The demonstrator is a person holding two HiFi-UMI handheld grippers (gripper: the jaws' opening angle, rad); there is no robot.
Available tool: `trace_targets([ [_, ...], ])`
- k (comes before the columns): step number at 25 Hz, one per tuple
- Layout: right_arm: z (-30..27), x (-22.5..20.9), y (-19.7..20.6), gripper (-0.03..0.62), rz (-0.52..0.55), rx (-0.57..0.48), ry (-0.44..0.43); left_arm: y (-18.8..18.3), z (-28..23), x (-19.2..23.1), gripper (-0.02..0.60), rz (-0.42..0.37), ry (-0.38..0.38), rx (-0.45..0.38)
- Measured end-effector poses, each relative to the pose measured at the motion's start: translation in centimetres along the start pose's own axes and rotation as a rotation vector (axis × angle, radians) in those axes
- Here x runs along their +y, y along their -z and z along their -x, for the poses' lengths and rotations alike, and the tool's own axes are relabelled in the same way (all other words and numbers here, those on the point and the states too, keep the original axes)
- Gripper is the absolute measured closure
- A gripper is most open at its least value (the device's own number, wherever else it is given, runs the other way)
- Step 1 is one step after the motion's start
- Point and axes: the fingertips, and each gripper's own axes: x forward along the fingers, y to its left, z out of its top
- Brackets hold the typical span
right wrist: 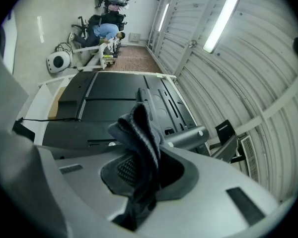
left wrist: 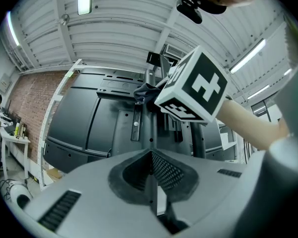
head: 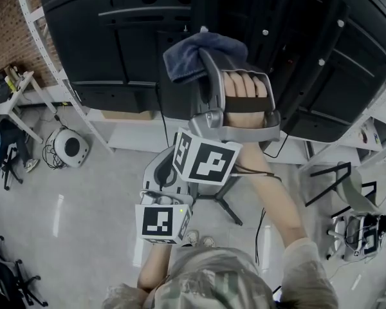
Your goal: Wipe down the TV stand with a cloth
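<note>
The TV stand (head: 148,50) is a big black panel on a central column (left wrist: 150,123), seen from its back. My right gripper (head: 204,60) is raised against the panel's upper middle, shut on a blue-grey cloth (head: 194,51) that bunches out of its jaws and touches the black surface. In the right gripper view the cloth (right wrist: 139,133) hangs folded between the jaws of the right gripper (right wrist: 141,165), in front of a grey bar (right wrist: 186,135). My left gripper (head: 158,176) hangs lower and closer to me. In its own view the left gripper (left wrist: 152,170) is shut with nothing in it.
A white frame (head: 45,50) surrounds the stand. A round white device (head: 71,147) and a small white table (head: 13,95) stand on the floor at left. Black folding stands (head: 338,172) are at right. A person (right wrist: 107,31) bends over a far table.
</note>
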Motion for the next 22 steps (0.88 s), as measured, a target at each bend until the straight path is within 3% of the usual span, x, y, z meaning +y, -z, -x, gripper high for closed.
trace_targets([
  [15, 2.1, 5.9, 1.3, 0.537, -0.024, 0.014, -0.081, 2.0, 1.1, 3.7, 0.566, -0.015, -0.097, 0.039],
  [22, 3.2, 8.8, 1.7, 0.537, -0.023, 0.018, -0.124, 2.4, 1.1, 4.2, 0.566, -0.014, -0.101, 0.04],
])
